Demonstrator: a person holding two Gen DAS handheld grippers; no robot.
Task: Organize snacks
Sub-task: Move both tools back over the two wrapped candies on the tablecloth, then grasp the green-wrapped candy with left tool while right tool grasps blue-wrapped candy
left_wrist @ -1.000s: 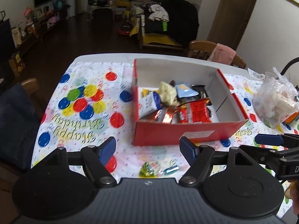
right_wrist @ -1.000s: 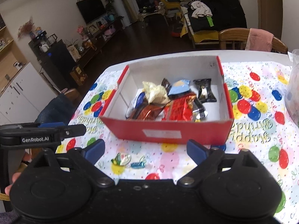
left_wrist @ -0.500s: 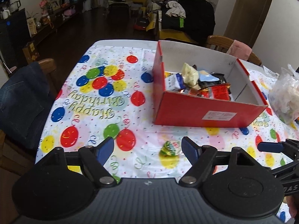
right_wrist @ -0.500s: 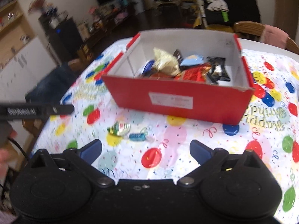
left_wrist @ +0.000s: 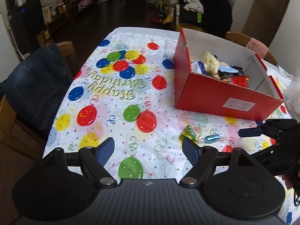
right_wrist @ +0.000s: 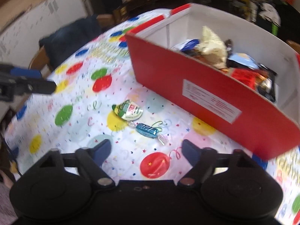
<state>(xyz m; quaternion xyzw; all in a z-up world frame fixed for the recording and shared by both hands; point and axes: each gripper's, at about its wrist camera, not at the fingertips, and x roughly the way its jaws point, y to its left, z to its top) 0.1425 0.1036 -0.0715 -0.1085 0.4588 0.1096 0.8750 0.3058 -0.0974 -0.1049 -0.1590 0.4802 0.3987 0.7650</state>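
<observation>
1. Setting: a table under a white party tablecloth printed with coloured balloons and "Happy Birthday" lettering; behind it lies a dim living room, and a wooden chair draped with dark blue denim stands at the table's left edge.
2. My left gripper hovers over the cloth with its blue-padded jaws standing apart; nothing lies between them and they touch nothing.
3. My right gripper has its jaws closing, though a clear gap remains; only bare cloth lies between them, and no pad presses on anything.
4. Task items: a green-and-white crinkled foil snack packet and a blue twisted-wrapper candy lie side by side on the cloth, just ahead of the right gripper's fingertips and in front of the box.
5. The red cardboard box with white interior holds mixed wrapped snacks.
6. View differences: the left wrist view alone shows the far room and a clear plastic bag at the right edge; the right wrist view, blurred, alone shows the white cabinets.
</observation>
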